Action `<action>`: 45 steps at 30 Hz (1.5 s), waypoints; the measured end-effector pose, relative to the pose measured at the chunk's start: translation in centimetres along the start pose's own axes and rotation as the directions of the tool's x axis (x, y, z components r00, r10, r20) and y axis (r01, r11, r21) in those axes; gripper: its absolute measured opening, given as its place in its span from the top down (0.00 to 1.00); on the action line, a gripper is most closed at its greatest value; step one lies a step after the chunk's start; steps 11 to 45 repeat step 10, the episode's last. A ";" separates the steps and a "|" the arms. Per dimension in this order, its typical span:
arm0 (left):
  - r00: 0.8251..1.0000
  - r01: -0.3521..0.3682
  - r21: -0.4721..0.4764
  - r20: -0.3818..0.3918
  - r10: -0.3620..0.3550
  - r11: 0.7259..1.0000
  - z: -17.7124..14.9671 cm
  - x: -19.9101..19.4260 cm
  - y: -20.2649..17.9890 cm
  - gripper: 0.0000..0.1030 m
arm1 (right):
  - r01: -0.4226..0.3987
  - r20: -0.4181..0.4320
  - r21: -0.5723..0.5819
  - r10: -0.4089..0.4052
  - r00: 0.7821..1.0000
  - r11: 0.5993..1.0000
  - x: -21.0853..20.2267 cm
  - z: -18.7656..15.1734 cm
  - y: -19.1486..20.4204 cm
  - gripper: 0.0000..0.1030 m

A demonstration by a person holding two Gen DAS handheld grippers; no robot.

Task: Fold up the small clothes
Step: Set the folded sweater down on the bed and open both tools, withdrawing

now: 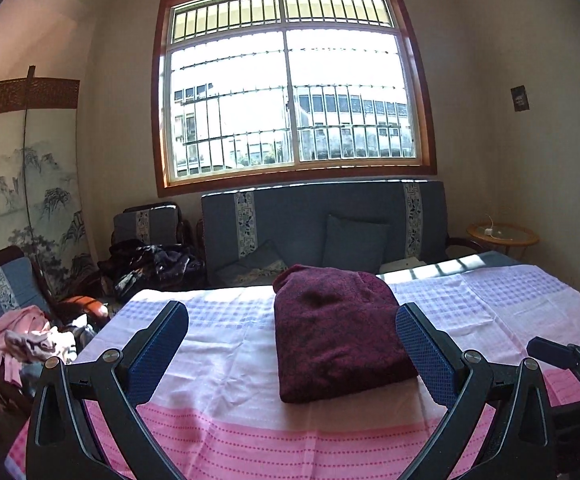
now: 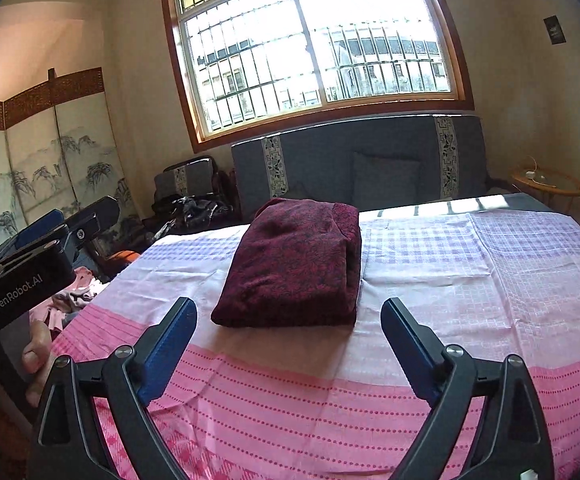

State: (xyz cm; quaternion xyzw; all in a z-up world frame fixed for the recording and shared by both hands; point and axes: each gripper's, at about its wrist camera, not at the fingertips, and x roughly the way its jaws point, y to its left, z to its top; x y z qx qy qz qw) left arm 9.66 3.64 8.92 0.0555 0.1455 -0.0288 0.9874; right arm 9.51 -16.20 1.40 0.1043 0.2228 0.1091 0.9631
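Observation:
A dark maroon knit garment (image 1: 338, 332) lies folded into a neat rectangular bundle on the table covered with a pink and lilac checked cloth (image 1: 218, 432). It also shows in the right wrist view (image 2: 298, 264). My left gripper (image 1: 292, 322) is open and empty, its blue pads on either side of the bundle's near end, just above the cloth. My right gripper (image 2: 289, 318) is open and empty, held short of the bundle's near edge. The right gripper's body shows at the right edge of the left wrist view (image 1: 570, 356), and the left gripper's body shows at the left of the right wrist view (image 2: 30, 268).
A heap of pink and grey clothes (image 1: 26, 344) lies on a chair at the left. Dark clothes (image 1: 150, 264) are piled on another chair. A grey-blue sofa (image 1: 322, 228) stands behind the table under the window. A small round side table (image 1: 502, 236) stands at the right.

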 end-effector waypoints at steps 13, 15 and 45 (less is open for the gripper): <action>0.998 -0.031 -0.043 -0.065 0.028 0.999 -0.9 -1.7 0.2 0.00 | -0.003 -0.008 -0.009 0.003 1.000 1.000 -2.3 -0.7 1.2 0.10; 0.998 -0.031 -0.043 -0.065 0.028 0.999 -0.9 -1.7 0.2 0.00 | -0.003 -0.008 -0.009 0.003 1.000 1.000 -2.3 -0.7 1.2 0.10; 0.998 -0.031 -0.043 -0.065 0.028 0.999 -0.9 -1.7 0.2 0.00 | -0.003 -0.008 -0.009 0.003 1.000 1.000 -2.3 -0.7 1.2 0.10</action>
